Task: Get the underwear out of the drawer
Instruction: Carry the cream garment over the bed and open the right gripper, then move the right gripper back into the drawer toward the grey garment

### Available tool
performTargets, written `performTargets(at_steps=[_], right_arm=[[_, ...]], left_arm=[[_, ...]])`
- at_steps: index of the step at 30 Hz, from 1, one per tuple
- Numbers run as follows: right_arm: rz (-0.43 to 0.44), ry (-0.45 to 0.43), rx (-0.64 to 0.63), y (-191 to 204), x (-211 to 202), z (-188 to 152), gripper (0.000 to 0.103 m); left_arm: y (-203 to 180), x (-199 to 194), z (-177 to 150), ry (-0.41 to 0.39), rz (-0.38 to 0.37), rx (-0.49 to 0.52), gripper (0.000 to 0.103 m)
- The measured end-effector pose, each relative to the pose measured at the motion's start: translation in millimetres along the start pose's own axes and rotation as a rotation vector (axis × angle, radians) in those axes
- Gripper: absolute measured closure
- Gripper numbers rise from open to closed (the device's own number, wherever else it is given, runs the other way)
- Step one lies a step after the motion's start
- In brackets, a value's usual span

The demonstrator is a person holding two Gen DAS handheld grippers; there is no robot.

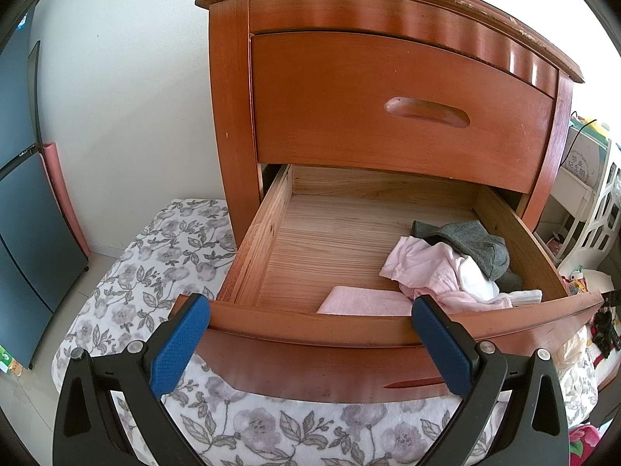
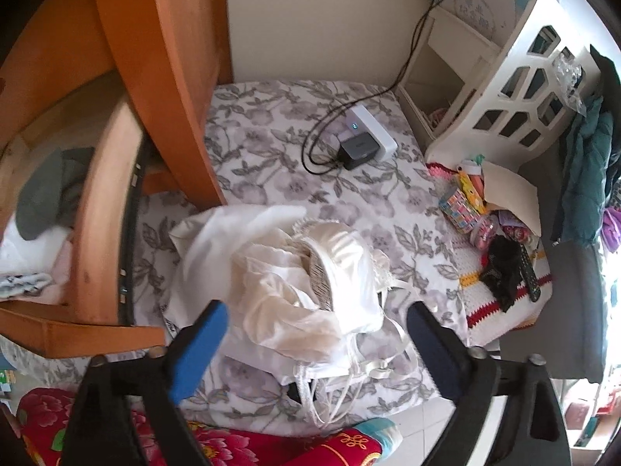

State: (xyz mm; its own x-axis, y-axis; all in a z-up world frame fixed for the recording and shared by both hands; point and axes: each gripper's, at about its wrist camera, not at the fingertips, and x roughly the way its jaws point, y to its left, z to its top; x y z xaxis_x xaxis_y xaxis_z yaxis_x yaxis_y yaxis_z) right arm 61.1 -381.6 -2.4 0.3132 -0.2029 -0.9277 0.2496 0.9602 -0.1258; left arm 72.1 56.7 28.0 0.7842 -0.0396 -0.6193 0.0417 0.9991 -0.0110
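The wooden nightstand's lower drawer (image 1: 349, 330) stands pulled out. In it lie a crumpled pink garment (image 1: 427, 268), a grey garment (image 1: 477, 240), a white piece (image 1: 477, 283) and a folded pink cloth (image 1: 361, 303). My left gripper (image 1: 310, 303) hovers open just in front of the drawer's front rim, holding nothing. In the right wrist view a pile of white underwear (image 2: 271, 303) with a white bra (image 2: 345, 256) on top rests on the floral mat (image 2: 271, 124). My right gripper (image 2: 316, 308) is open above the pile, its pads clear of the cloth. The drawer's side (image 2: 104, 194) is at the left.
The closed upper drawer (image 1: 349, 108) sits above the open one. A charger with black cables (image 2: 365, 139) lies on the mat. A white shelf (image 2: 504, 89), small toys (image 2: 465, 202) and a remote (image 2: 529, 275) are to the right. A red flowered blanket (image 2: 233, 446) lies nearest.
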Motion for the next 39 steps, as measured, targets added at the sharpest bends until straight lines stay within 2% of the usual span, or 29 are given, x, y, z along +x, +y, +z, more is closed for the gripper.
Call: performTargets(at_steps=[7,14,19,24,30,36,39], right_arm=[[0.004,-0.074,0.008,11,-20,6,0.0],[0.074,-0.194,0.066,21,-56,14,0.0],[0.099,-0.313,0.019,48,-95,18,0.0],[0.197,-0.399,-0.058,87,-132,20,0.0],[0.277,-0.409,-0.205,145,-150,14,0.0],[0.354,-0.401,-0.263,178,-148,5,0.0],[0.348,-0.379,-0.297,190,-141,1,0.0]], left_arm=[[0,0,0,0.0,0.0,0.0,0.0],[0,0,0,0.0,0.0,0.0,0.0],[0,0,0,0.0,0.0,0.0,0.0],[0,0,0,0.0,0.0,-0.001,0.0],[0,0,0,-0.001,-0.002,0.0,0.0],[2,-1,-2,0.0,0.001,-0.002,0.0],[2,-1,-2,0.0,0.006,-0.003,0.0]])
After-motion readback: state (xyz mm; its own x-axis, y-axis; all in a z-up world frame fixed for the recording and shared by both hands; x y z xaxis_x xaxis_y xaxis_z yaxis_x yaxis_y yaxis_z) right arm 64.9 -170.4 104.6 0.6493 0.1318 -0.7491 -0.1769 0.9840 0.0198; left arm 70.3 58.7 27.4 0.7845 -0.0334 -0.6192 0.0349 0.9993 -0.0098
